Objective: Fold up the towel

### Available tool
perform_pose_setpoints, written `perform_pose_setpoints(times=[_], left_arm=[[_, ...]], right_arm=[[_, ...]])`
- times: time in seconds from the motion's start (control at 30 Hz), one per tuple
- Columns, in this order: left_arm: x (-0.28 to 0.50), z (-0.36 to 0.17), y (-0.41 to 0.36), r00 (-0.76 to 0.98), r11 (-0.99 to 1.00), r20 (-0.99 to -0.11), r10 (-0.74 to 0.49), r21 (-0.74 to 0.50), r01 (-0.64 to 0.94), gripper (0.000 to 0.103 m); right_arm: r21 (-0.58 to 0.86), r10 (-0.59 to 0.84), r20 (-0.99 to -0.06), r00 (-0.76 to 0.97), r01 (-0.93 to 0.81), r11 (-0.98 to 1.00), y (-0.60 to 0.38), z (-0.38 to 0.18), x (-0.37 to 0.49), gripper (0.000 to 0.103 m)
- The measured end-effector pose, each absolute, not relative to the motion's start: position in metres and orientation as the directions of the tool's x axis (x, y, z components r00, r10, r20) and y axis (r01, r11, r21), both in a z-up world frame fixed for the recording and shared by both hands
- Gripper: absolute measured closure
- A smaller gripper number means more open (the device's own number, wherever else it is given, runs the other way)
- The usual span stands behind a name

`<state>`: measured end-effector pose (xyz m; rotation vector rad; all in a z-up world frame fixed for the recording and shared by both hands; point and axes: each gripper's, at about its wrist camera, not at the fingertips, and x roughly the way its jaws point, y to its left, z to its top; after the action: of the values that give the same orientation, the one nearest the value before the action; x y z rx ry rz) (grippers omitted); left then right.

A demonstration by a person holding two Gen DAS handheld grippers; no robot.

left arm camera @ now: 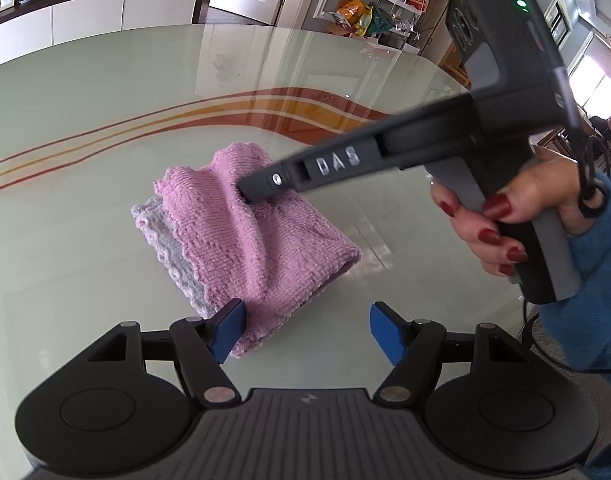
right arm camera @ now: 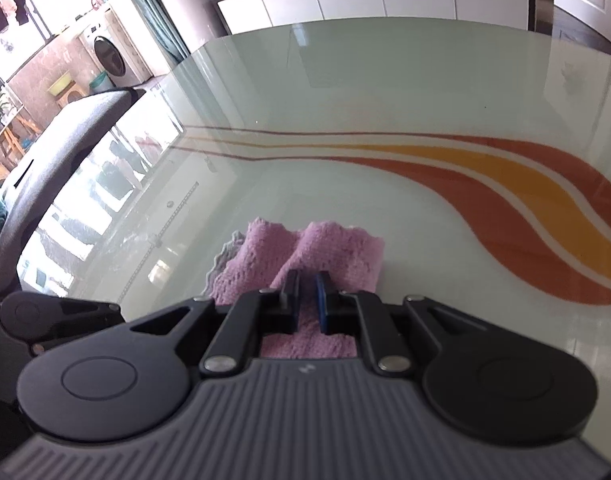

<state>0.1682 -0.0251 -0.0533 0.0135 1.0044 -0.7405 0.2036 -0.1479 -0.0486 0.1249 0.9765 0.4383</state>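
Note:
A pink towel lies folded on the glass table, with a grey-lilac layer showing along its left edge. My left gripper is open just in front of the towel's near corner, its left blue pad touching the towel edge. My right gripper comes in from the right and its tip presses into the towel's top. In the right wrist view the right gripper is shut on a pinched ridge of the pink towel.
The table has orange and yellow curved stripes. A white sideboard stands behind the table. A grey chair back stands at the table's left edge. A hand with red nails holds the right gripper.

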Motion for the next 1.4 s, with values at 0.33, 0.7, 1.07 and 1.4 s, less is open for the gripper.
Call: perform_pose_setpoints(times=[0.33, 0.7, 1.07, 1.4], left_arm=[[0.176, -0.037, -0.016, 0.365, 0.781, -0.738, -0.567, -0.341, 0.523, 0.031], [0.212, -0.030, -0.007, 0.423, 0.834, -0.742, -0.520, -0.334, 0.439, 0.043], [0.224, -0.034, -0.003, 0.431, 0.876, -0.785, -0.445, -0.282, 0.392, 0.046], [0.220, -0.036, -0.005, 0.466, 0.899, -0.790, -0.398, -0.235, 0.370, 0.090]], right_arm=[[0.270, 0.415, -0.756, 0.506, -0.336, 0.902, -0.159, -0.036, 0.186, 0.093], [0.256, 0.441, -0.767, 0.467, -0.408, 0.877, -0.173, -0.035, 0.146, 0.093], [0.254, 0.430, -0.790, 0.437, -0.405, 0.878, -0.155, -0.051, 0.156, 0.093], [0.278, 0.444, -0.783, 0.435, -0.393, 0.876, -0.159, -0.052, 0.154, 0.093]])
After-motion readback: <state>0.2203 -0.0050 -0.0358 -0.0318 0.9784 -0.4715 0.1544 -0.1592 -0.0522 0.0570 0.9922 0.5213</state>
